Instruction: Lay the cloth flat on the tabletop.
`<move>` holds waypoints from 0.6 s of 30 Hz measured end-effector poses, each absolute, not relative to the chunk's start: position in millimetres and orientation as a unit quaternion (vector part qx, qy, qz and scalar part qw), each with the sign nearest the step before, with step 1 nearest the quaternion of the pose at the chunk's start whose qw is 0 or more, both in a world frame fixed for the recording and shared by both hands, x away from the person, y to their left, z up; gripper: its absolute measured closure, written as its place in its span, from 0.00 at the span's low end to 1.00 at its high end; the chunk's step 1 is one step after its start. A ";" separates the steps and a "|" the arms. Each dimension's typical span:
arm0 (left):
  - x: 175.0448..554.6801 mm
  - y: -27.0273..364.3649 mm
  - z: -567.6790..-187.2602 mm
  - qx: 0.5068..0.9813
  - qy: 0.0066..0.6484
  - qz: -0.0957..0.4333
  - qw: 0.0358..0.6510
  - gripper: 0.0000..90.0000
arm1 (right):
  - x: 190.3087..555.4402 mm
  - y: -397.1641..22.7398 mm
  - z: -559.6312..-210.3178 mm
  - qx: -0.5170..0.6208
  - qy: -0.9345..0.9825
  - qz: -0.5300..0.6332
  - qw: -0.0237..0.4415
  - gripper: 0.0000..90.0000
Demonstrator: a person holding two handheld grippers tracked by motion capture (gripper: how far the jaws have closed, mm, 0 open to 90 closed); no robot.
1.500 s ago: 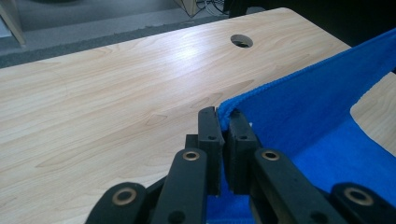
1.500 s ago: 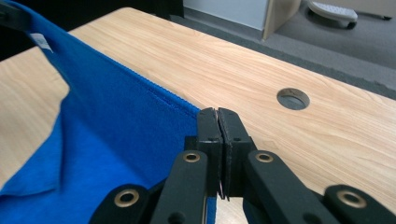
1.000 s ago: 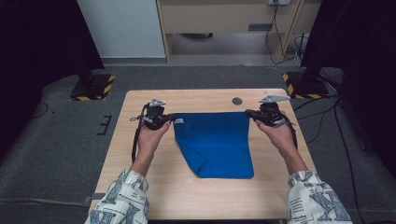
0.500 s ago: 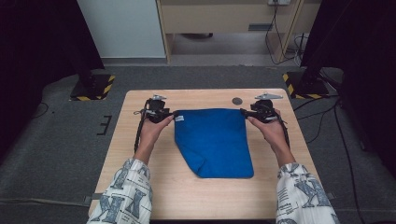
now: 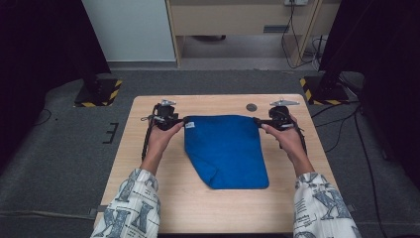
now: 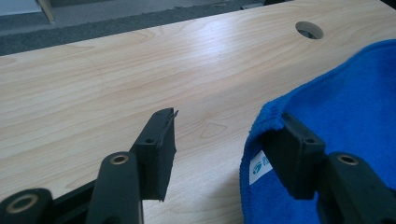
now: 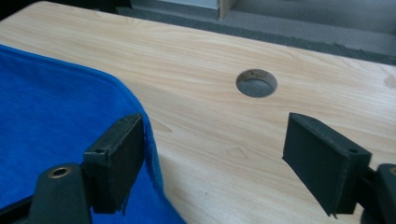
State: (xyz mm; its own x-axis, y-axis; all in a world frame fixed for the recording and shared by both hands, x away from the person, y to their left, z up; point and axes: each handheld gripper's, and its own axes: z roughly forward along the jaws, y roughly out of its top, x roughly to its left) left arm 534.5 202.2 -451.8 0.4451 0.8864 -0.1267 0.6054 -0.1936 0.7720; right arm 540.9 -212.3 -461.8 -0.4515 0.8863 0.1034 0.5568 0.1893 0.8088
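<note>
A: Blue microfibre cloth [image 5: 225, 148] flat on the wooden table [image 5: 163, 208], far edge stretched between the two grippers, narrower folded end toward the person. Looks like the letting-go at the close of a fold.

B: Agreed. Left gripper [image 5: 181, 121] with jaws spread, having just been opening. Cloth corner with the white label [image 6: 259, 166] lying against one pad [image 6: 294, 154], other pad out over bare wood. No pinch on the fabric.

A: Much the same at the right gripper [image 5: 258, 122]: jaws wide apart, just now opening further. One jaw sitting at the cloth's edge, the other over bare wood, not far from the round hole [image 7: 256, 83]. Again no squeeze on anything.

B: So, both far corners released (a judgement from the gaps at the pads, not a certainty). And next?

A: Probably easing both grippers up and away from the corners first, without snagging the edge or dragging the fold out of line. Worth watching the left side, with that corner touching the jaw.

B: Then?

A: Likely choosing fresh grip points for another fold, perhaps the slanted left side or the near end. Calls for low, level jaws and a clean bite through every layer.
</note>
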 end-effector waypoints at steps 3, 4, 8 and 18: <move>535.3 208.7 -452.1 0.748 0.503 0.175 0.397 0.51 | 542.4 -216.0 -461.9 0.491 0.745 0.405 0.202 0.22; 535.8 210.5 -452.6 0.747 0.505 0.173 0.397 0.51 | 542.9 -217.4 -461.8 0.493 0.743 0.406 0.201 0.22; 539.3 215.2 -457.2 0.744 0.511 0.166 0.397 0.48 | 545.9 -223.1 -462.3 0.508 0.736 0.397 0.205 0.24; 543.0 215.7 -467.9 0.750 0.523 0.156 0.372 0.27 | 536.2 -203.1 -481.7 0.481 0.767 0.380 0.187 0.33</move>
